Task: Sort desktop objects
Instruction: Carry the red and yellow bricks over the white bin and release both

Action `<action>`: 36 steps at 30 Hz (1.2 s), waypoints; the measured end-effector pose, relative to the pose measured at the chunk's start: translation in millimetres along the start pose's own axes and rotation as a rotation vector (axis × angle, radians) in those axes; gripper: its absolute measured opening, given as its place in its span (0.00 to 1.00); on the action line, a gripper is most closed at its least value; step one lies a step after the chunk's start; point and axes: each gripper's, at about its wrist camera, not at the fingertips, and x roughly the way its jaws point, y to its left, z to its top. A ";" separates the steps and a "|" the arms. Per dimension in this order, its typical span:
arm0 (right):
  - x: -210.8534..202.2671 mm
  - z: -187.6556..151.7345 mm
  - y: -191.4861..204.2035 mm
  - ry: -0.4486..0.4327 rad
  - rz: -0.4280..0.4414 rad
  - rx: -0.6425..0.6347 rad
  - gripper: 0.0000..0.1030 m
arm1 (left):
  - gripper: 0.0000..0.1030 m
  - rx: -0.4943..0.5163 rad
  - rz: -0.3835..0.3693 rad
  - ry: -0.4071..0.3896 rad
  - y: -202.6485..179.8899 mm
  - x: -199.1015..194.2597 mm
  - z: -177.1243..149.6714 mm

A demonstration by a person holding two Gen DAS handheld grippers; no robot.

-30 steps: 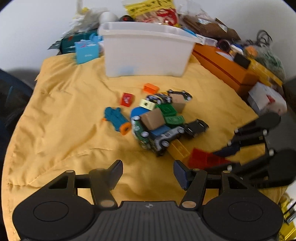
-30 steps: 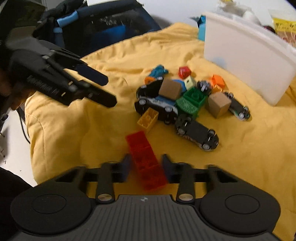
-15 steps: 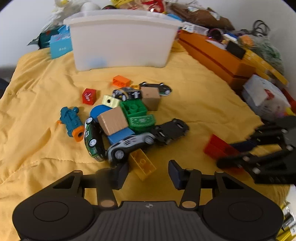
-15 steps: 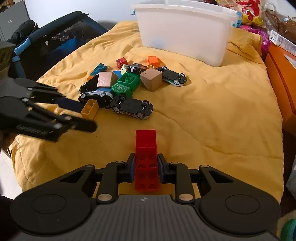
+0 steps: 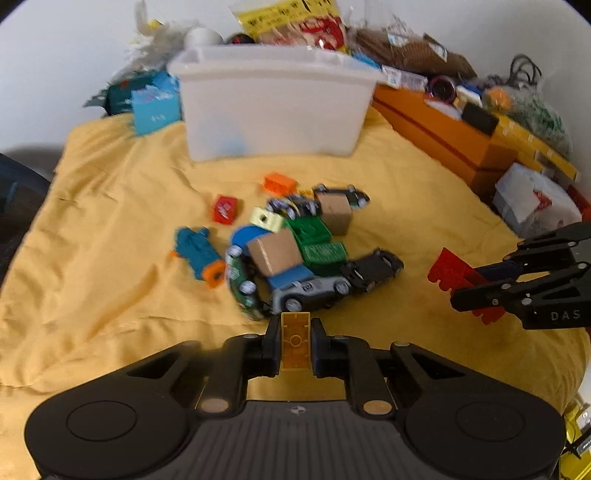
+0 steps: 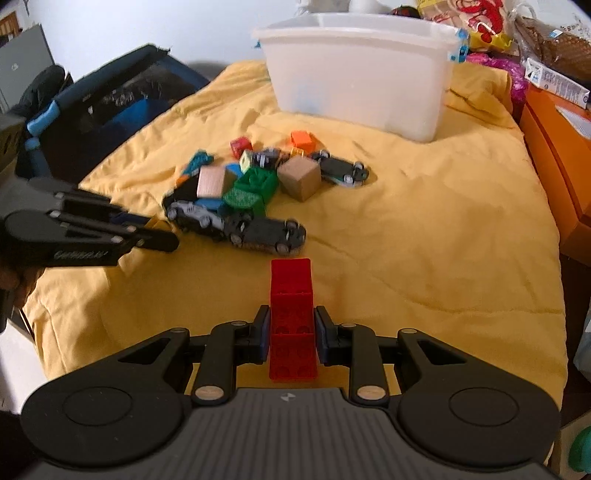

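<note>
A pile of toy cars and blocks (image 5: pixel 295 251) lies on the yellow cloth (image 5: pixel 92 258) in front of a white plastic bin (image 5: pixel 273 107). My left gripper (image 5: pixel 294 343) is shut on a yellow brick (image 5: pixel 294 339) just in front of the pile. My right gripper (image 6: pixel 290 332) is shut on a long red brick (image 6: pixel 291 317) and holds it above the cloth. In the left wrist view the red brick (image 5: pixel 452 271) and right gripper show at the right. In the right wrist view the pile (image 6: pixel 251 188), the bin (image 6: pixel 362 70) and the left gripper (image 6: pixel 155 236) show.
Orange boxes (image 5: pixel 439 136) and cluttered packets line the right edge of the cloth. A blue carton (image 5: pixel 153 107) stands left of the bin. A dark bag (image 6: pixel 110 99) sits off the cloth's left side. Snack bags (image 5: pixel 295 18) lie behind the bin.
My left gripper moved in to the yellow brick and shut on it. My right gripper shut on the red brick, lifted it and turned to face the bin.
</note>
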 end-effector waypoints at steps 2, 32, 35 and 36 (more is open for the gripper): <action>-3.6 5.5 1.9 -0.021 0.004 0.000 0.27 | 0.17 -0.009 0.011 -0.034 4.9 -12.0 6.4; -53.0 226.2 -65.2 -0.242 -0.019 0.156 0.27 | 0.17 -0.031 -0.041 -0.165 60.4 -20.8 250.5; -47.5 241.0 -72.1 -0.219 -0.025 0.156 0.27 | 0.17 -0.024 -0.045 -0.142 61.2 -10.2 269.7; -45.0 245.8 -74.7 -0.213 -0.024 0.161 0.27 | 0.17 -0.023 -0.042 -0.136 61.4 -7.0 274.8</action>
